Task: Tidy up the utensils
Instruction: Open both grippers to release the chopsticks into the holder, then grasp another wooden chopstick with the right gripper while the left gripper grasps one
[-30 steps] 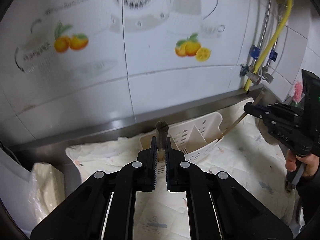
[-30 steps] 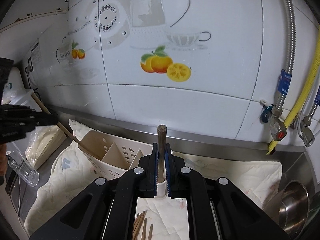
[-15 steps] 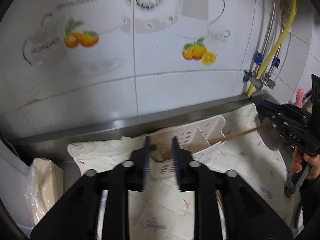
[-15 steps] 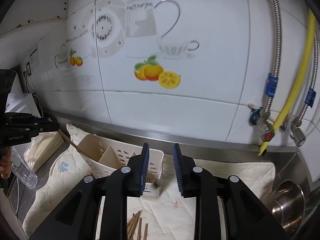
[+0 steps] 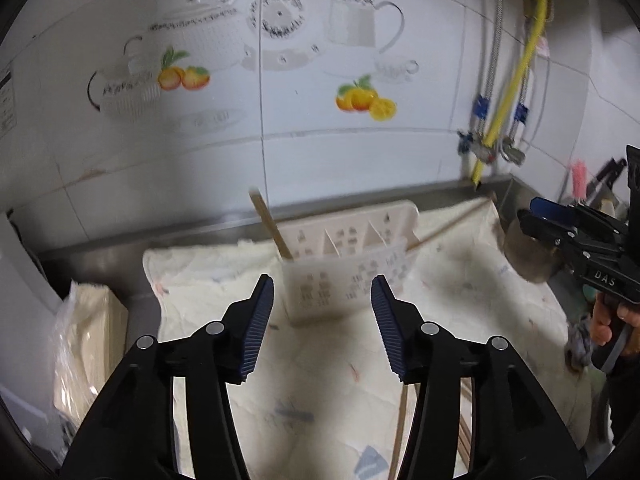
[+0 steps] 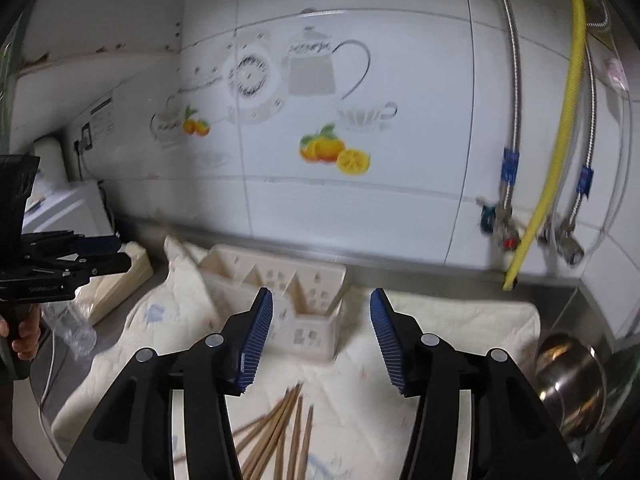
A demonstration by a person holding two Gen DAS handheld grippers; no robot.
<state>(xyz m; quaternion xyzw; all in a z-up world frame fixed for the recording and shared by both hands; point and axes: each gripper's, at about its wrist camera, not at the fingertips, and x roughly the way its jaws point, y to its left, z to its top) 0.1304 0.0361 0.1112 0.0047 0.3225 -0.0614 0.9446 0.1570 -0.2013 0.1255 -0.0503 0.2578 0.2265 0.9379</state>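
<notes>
A white slotted utensil caddy (image 5: 344, 276) stands on a pale cloth by the tiled wall. One wooden chopstick (image 5: 270, 225) leans upright in its left compartment. Another chopstick (image 5: 448, 225) slants out over its right end. My left gripper (image 5: 322, 320) hangs just short of the caddy, its jaws opening with nothing between them. In the right wrist view the caddy (image 6: 280, 280) holds a chopstick (image 6: 334, 306) in its near compartment. My right gripper (image 6: 321, 332) is also opening and empty. Several loose chopsticks (image 6: 280, 432) lie on the cloth under it.
A steel bowl (image 6: 568, 372) sits at the cloth's right end. A plastic-wrapped pack (image 5: 86, 344) lies at its left. Hoses and valves (image 6: 532, 216) hang on the wall to the right. Each gripper shows in the other's view, the left gripper (image 6: 120, 257) and right gripper (image 5: 528, 213).
Both grippers held a chopstick upright over the caddy a second ago. Both have let go, opened their jaws and drawn back; the chopsticks now rest in the caddy.
</notes>
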